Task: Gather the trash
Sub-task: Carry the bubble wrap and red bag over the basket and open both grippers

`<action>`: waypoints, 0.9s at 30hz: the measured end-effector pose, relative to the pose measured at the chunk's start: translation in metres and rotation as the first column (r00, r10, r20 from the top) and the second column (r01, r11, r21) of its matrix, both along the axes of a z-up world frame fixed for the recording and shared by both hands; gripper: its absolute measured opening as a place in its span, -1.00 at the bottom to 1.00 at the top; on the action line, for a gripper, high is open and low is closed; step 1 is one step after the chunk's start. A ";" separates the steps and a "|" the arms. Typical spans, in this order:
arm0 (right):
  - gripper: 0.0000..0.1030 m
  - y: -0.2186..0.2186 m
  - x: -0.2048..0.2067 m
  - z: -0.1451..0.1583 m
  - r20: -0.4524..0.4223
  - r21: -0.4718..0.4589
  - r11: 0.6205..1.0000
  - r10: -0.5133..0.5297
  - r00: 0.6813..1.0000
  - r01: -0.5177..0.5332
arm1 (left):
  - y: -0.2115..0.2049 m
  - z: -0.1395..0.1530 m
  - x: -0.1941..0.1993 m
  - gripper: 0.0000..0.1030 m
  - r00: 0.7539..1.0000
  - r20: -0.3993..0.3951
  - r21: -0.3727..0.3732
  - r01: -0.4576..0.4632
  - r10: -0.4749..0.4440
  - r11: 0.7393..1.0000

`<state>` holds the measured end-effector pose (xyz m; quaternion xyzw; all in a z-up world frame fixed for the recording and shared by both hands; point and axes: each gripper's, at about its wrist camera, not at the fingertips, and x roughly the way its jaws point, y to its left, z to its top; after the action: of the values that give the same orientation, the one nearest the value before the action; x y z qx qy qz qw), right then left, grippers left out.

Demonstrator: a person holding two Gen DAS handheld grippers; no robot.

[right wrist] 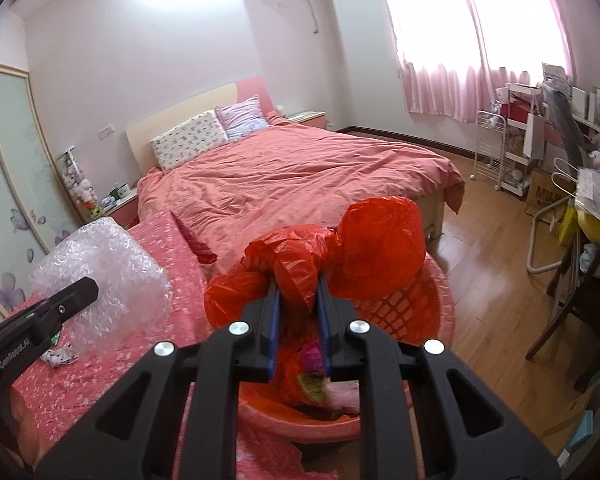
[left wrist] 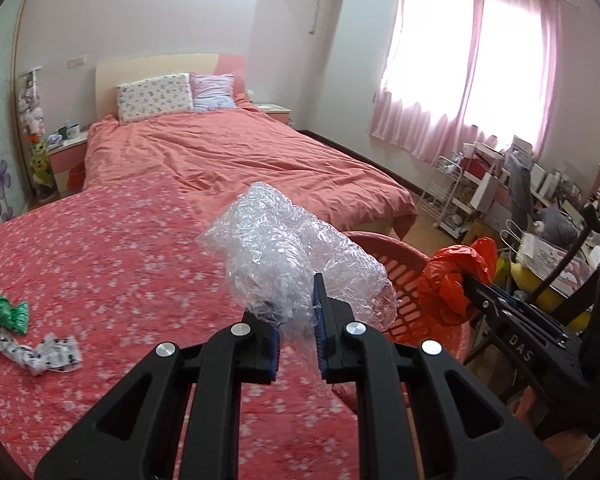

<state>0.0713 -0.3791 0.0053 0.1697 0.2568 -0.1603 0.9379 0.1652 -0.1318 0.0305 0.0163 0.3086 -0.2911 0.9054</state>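
Observation:
My left gripper (left wrist: 297,304) is shut on a crumpled wad of clear bubble wrap (left wrist: 288,248) and holds it above the flowered red bedspread (left wrist: 120,260). The wad also shows in the right wrist view (right wrist: 108,276). My right gripper (right wrist: 298,300) is shut on a crumpled red plastic bag (right wrist: 360,248) and holds it over a red plastic basket (right wrist: 420,308). The bag also shows in the left wrist view (left wrist: 452,280). The basket (left wrist: 404,264) stands beside the bed and holds some colourful trash (right wrist: 316,376). A green wrapper (left wrist: 4,312) and a black-and-white wrapper (left wrist: 44,354) lie on the bedspread at the left.
A bed with a salmon duvet (left wrist: 236,152) and two pillows lies behind. A white wire cart (right wrist: 500,152) and cluttered shelves stand under the pink-curtained window at right. A dark chair (right wrist: 572,304) stands on the wood floor. A nightstand (left wrist: 66,152) sits at the bed's left.

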 end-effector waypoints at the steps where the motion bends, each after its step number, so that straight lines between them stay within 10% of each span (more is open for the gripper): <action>1: -0.67 -0.003 -0.001 -0.001 -0.001 0.002 1.000 -0.006 1.000 0.006 | -0.004 -0.001 -0.001 -0.73 1.000 -0.003 0.000 0.007 -0.007 1.000; 27: -0.52 -0.045 0.012 -0.019 -0.009 0.068 0.996 -0.060 0.998 0.060 | -0.066 -0.032 0.002 -0.62 0.989 -0.102 0.038 0.110 -0.106 0.993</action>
<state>0.0831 -0.4245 -0.0135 0.2088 0.2599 -0.1800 0.9254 0.1677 -0.1973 -0.0018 0.0382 0.3582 -0.3334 0.8713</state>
